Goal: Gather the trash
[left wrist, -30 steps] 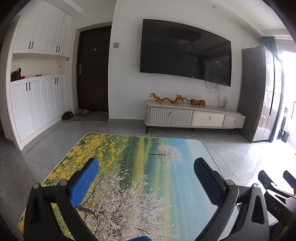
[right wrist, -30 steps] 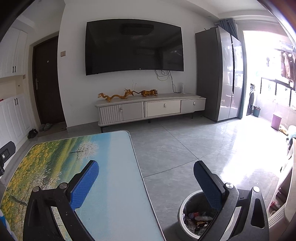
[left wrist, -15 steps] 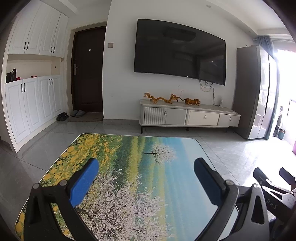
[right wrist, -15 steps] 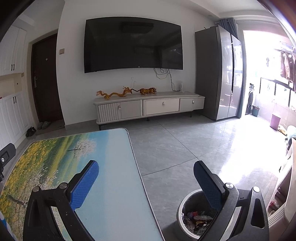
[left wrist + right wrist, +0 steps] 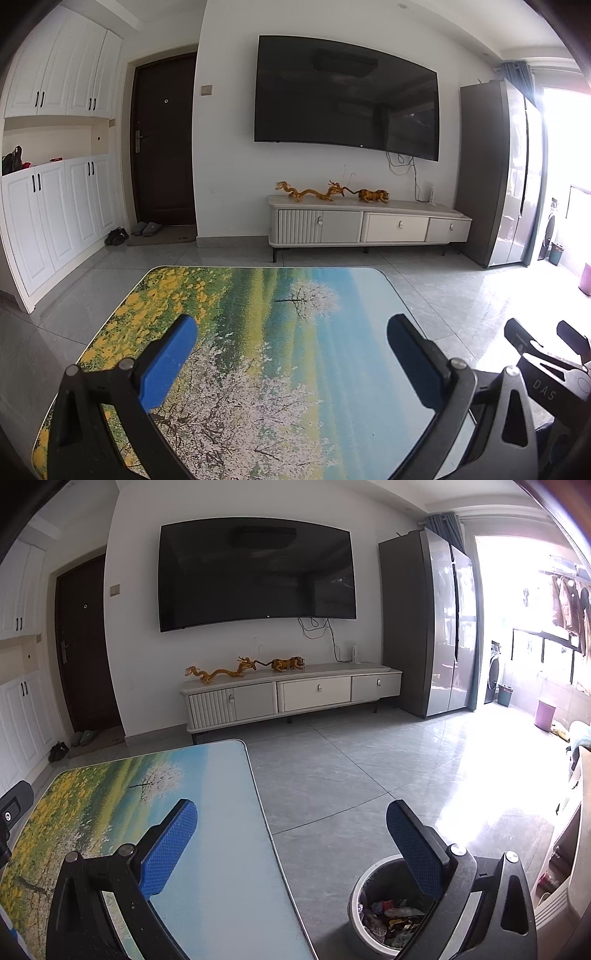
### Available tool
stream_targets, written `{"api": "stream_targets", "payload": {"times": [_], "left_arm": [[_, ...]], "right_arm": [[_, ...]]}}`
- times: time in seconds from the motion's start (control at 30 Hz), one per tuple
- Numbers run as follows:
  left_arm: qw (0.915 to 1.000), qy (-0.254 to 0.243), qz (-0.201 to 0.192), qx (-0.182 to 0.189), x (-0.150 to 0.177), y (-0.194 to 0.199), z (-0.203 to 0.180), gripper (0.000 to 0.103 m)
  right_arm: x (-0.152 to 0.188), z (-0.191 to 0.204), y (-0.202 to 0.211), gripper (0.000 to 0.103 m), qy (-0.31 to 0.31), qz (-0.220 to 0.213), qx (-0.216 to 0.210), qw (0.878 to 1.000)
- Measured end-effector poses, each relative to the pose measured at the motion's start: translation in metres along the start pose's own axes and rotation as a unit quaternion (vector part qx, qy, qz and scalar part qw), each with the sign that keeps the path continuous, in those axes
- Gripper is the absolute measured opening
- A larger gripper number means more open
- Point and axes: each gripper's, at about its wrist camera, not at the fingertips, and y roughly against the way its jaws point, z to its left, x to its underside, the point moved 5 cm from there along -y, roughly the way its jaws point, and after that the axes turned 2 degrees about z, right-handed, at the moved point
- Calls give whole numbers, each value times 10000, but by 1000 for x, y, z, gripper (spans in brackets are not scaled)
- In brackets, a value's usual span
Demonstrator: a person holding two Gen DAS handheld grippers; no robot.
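Left gripper: jaws spread wide, blue pads well apart, nothing held and nothing touched. It hangs above the table, whose top bears a printed landscape of yellow flowers, a white blossoming tree and blue sky.

Right gripper: jaws likewise spread wide, empty, no contact with any object. Its left finger sits over the table's right portion; its right finger sits over the floor and partly in front of the trash bin.

Task item: the trash bin stands on the grey tiled floor just beside the table's right edge. It is a round, pale-rimmed container with a dark liner, holding mixed wrappers and scraps. No loose trash shows on the visible tabletop.

Right wrist view only: the bin and its contents, a bright balcony area with hanging clothes, a washing machine and a purple bucket.

Left wrist view only: the full width of the tabletop, white cabinets, and part of the right gripper's black body at lower right.

Both views: wall-mounted television, low media console with golden figurines, dark entrance door, grey refrigerator.
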Motion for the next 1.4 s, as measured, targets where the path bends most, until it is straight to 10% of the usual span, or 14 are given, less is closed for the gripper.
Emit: {"api": "stream_targets", "payload": {"times": [1.4], "left_arm": [[9998, -28, 115, 145, 1, -2, -4, 103]], "right_arm": [[-2, -2, 3, 103, -22, -44, 46, 10000]]}}
